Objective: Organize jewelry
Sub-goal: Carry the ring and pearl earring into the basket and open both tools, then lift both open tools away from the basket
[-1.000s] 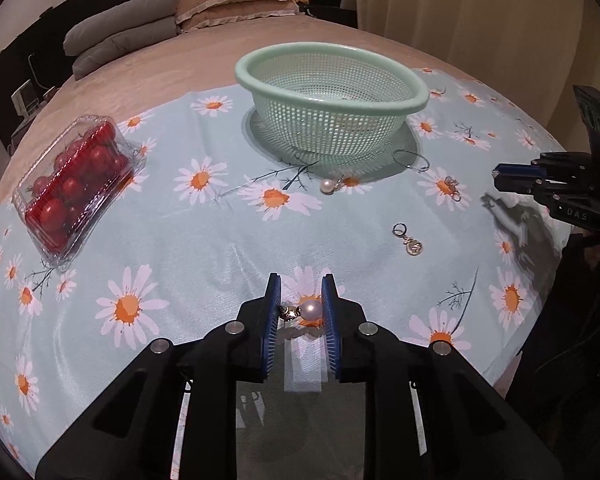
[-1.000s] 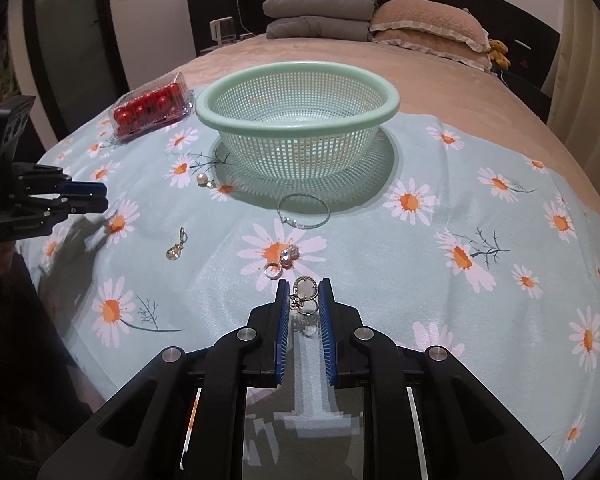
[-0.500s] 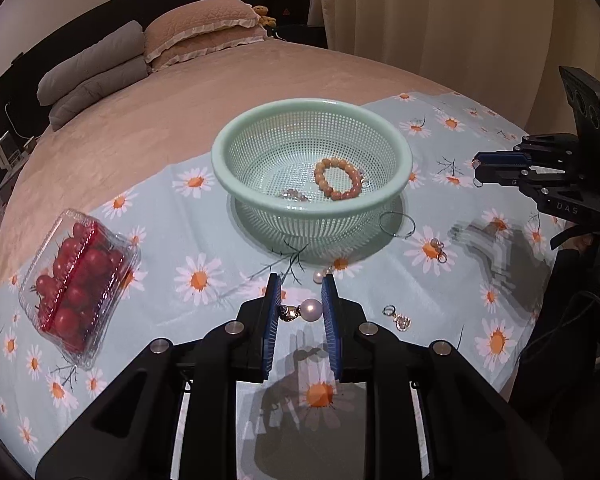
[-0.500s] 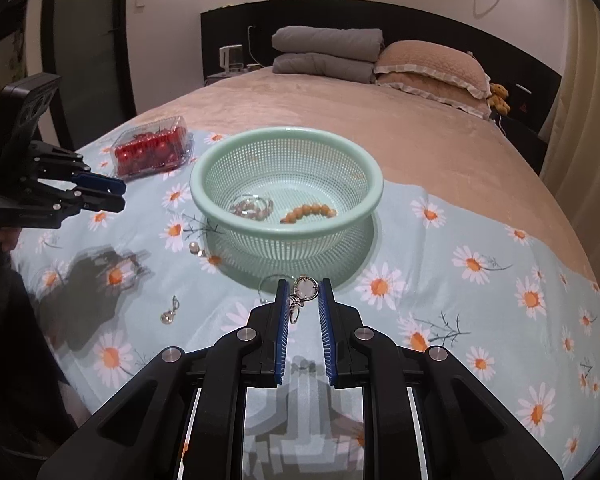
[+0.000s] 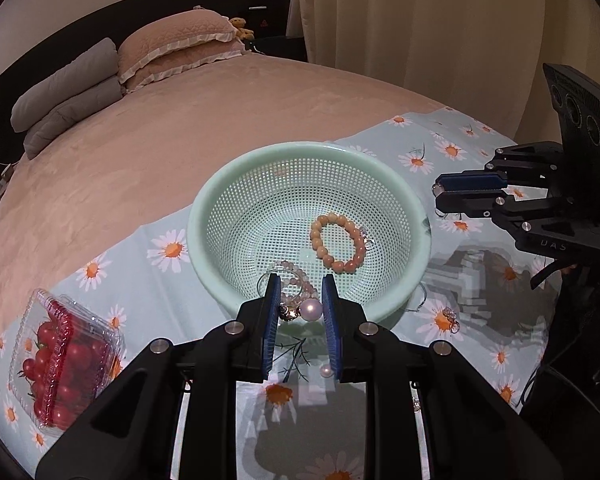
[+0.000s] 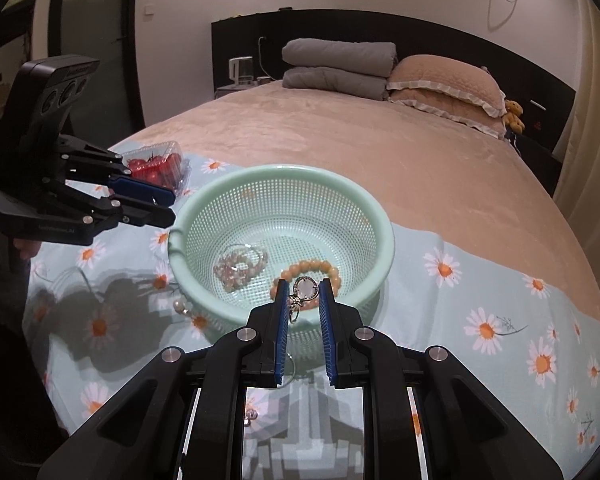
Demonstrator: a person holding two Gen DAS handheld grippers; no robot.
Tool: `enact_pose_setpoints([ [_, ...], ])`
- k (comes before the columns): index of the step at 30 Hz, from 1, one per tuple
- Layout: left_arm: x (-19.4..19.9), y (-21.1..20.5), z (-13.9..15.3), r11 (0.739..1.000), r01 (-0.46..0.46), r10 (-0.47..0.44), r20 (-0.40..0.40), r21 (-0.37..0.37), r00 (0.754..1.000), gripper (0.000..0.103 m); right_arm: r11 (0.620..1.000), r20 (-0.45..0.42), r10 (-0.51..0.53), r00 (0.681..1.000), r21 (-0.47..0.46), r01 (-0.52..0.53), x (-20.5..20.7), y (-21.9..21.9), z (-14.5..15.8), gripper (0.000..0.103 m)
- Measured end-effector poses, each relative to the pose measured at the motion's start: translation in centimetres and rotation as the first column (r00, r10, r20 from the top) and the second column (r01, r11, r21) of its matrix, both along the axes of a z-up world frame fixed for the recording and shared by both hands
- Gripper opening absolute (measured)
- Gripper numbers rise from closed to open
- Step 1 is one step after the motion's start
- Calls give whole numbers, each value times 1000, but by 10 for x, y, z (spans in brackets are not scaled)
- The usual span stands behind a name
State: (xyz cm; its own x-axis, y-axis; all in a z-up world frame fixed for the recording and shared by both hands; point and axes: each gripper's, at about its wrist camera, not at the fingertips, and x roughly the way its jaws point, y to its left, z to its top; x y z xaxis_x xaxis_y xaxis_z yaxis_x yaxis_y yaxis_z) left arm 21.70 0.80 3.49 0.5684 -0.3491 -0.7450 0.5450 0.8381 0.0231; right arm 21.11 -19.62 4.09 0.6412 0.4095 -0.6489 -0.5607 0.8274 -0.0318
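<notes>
A mint green mesh basket (image 5: pixel 228 200) (image 6: pixel 384 236) sits on the daisy cloth and holds an orange bead bracelet (image 5: pixel 336 240) (image 6: pixel 312 270) and a pale pink bead bracelet (image 6: pixel 240 264). My left gripper (image 5: pixel 300 306) is shut on a pearl earring (image 5: pixel 310 309) above the basket's near rim. My right gripper (image 6: pixel 304 300) is shut on a round silver pendant with a clasp (image 6: pixel 305 290) above the basket's near rim. Each gripper shows in the other's view, the right (image 5: pixel 440 196) and the left (image 6: pixel 172 206), both beside the basket.
A clear box of cherry tomatoes (image 5: pixel 60 352) (image 6: pixel 156 164) lies on the cloth left of the basket. Loose pieces lie on the cloth: a pearl (image 5: pixel 325 370), a pearl earring (image 6: pixel 180 306), a small charm (image 5: pixel 450 316). Pillows (image 6: pixel 440 76) lie at the bed's head.
Both grippers have risen from the cloth with their pieces and moved forward over the basket's rim. The basket now looks closer and is seen from above.
</notes>
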Motion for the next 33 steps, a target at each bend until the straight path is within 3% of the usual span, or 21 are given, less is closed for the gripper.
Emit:
enact_pose_setpoints([
  [6, 22, -6, -14, 1000, 20, -20, -21, 20, 1000, 22, 1000, -21, 18, 1000, 1, -18, 26, 13, -14, 14],
  [11, 32, -6, -19, 999, -3, 3, -14, 44, 1000, 25, 999, -70, -32, 997, 27, 34, 46, 13, -30, 16],
  [12, 32, -5, -18, 999, -7, 7, -7, 46, 1000, 33, 999, -79, -42, 996, 31, 44, 48, 12, -33, 17],
  [14, 31, -3, -17, 999, -13, 13, 1, 45, 1000, 46, 996, -86, -64, 994, 49, 68, 50, 8, -35, 39],
  [17, 28, 0, -13, 999, -30, 29, 20, 42, 999, 59, 992, -72, -84, 994, 85, 90, 47, 2, -29, 52],
  [20, 24, 4, -8, 997, -66, 64, 36, 49, 997, 79, 989, -58, -109, 992, 96, 114, 44, -3, -22, 61],
  [26, 10, 13, 0, 989, -138, 134, 61, 60, 989, 94, 982, -42, -150, 988, 108, 154, 28, -13, -10, 68],
  [33, -21, 25, -5, 982, -188, 187, 31, 37, 982, 97, 983, -42, -163, 986, 76, 166, -4, -19, -8, 74],
])
